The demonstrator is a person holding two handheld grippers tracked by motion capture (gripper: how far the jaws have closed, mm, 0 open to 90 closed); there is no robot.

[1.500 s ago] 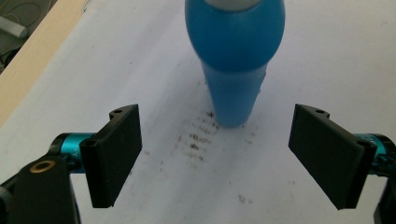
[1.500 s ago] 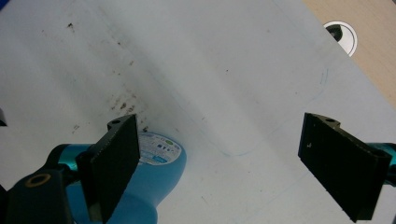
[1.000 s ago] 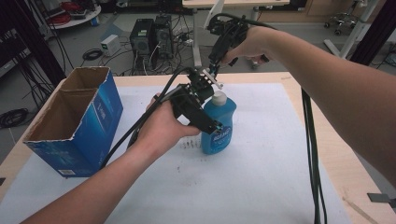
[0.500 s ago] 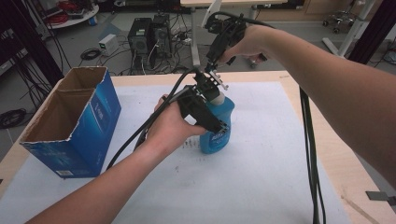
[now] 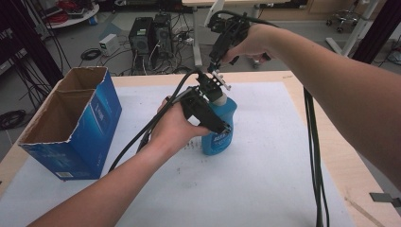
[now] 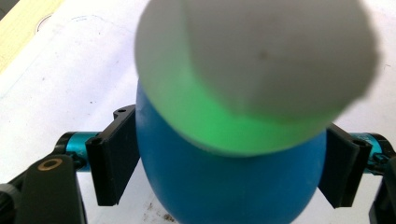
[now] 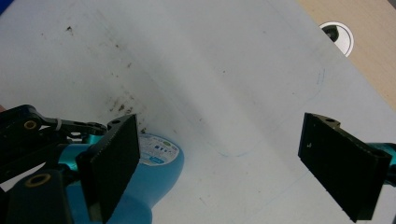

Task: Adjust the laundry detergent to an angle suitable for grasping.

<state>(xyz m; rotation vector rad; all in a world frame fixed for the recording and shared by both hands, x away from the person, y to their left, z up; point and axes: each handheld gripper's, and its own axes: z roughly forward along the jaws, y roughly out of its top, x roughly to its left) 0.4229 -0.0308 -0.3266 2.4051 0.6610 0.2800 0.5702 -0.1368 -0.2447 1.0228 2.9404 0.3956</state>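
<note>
A blue bottle (image 5: 220, 138) with a white cap (image 5: 219, 97) stands upright on the white sheet (image 5: 265, 179). My left gripper (image 5: 218, 124) is shut on the bottle's body from the left side. In the left gripper view the black pads (image 6: 114, 158) press both sides of the blue bottle (image 6: 224, 182) under its big white cap (image 6: 275, 51). My right gripper (image 5: 217, 79) hangs open just above the cap and points down. In the right gripper view its jaws (image 7: 233, 163) stand wide apart over the sheet, with the bottle (image 7: 156, 175) at lower left.
An open blue cardboard box (image 5: 71, 123) stands at the table's left. Black cables (image 5: 314, 156) trail down the right side. A round grommet (image 7: 337, 37) sits in the wooden table top beyond the sheet. Computers and wiring lie on the floor behind.
My left gripper has moved right and lower along the bottle, and now clamps its body. The right gripper has stayed above the cap.
</note>
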